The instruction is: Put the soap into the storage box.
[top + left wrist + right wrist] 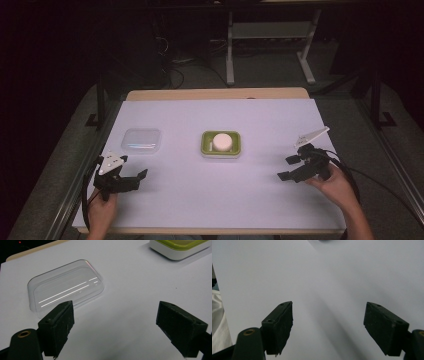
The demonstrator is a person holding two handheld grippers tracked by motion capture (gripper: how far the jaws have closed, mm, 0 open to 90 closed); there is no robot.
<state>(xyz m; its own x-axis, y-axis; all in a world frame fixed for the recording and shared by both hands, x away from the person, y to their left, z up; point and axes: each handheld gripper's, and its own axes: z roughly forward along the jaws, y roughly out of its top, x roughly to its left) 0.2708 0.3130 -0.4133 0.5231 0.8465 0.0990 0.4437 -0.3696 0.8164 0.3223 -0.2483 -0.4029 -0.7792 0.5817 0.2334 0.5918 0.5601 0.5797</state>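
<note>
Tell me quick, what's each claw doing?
Left claw: open, holding nothing, near the clear lid.
Right claw: open, holding nothing.

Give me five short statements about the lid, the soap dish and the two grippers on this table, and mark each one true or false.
1. The clear plastic lid lies flat on the white table cover, apart from the green dish. True.
2. The green dish is empty. False: a round white bar sits inside it.
3. The left gripper holds the clear lid. False: its jaws stand open with nothing between them, and the lid lies beyond them on the cover.
4. The right gripper has open jaws with nothing between them. True.
5. The clear lid lies to the right of the green dish in the high view. False: it lies to the dish's left, nearer the left gripper.
</note>
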